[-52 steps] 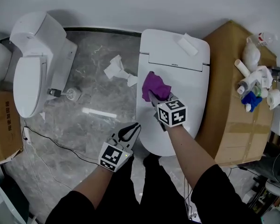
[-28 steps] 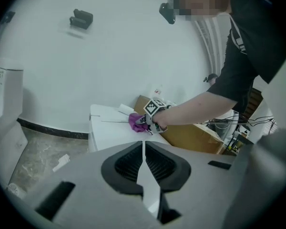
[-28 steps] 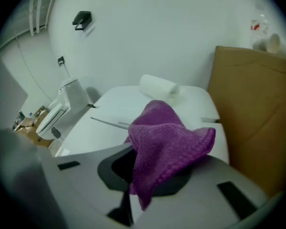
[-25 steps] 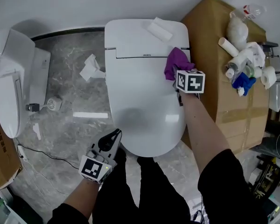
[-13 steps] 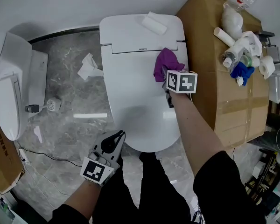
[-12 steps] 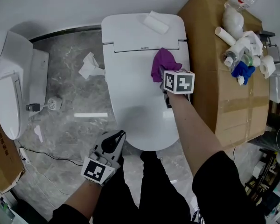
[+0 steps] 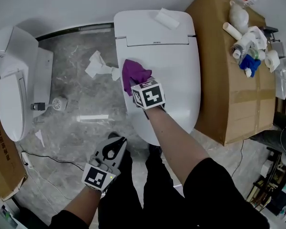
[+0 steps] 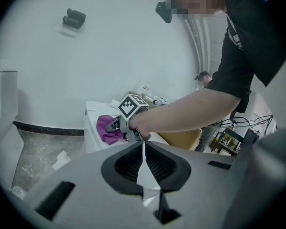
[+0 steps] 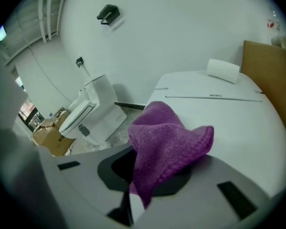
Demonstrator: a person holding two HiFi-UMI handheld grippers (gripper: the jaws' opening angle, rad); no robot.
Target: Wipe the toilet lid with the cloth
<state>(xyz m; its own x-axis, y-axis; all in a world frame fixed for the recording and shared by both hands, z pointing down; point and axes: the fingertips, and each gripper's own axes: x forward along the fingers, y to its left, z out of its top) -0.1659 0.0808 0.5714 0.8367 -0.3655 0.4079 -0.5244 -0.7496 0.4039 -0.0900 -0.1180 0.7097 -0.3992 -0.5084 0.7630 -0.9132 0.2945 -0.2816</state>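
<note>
Pressure counts: your right claw (image 7: 133, 86), clamped on the cloth (image 7: 133, 71), should drag it flat across the lid (image 7: 176, 70) ahead.

Head view steeply down over the toilet lid (image 7: 171, 56); both gripper views low, close, toward that same lid

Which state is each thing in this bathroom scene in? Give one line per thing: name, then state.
Toilet lid: down, closed.
Purple cloth: bunched, on the lid's left side.
Right gripper: fingers shut on the purple cloth.
Left gripper: fingers shut, empty, off the toilet.
Second toilet: lid down.
Cardboard box: closed, taped.
Paper: crumpled on the floor.
</note>
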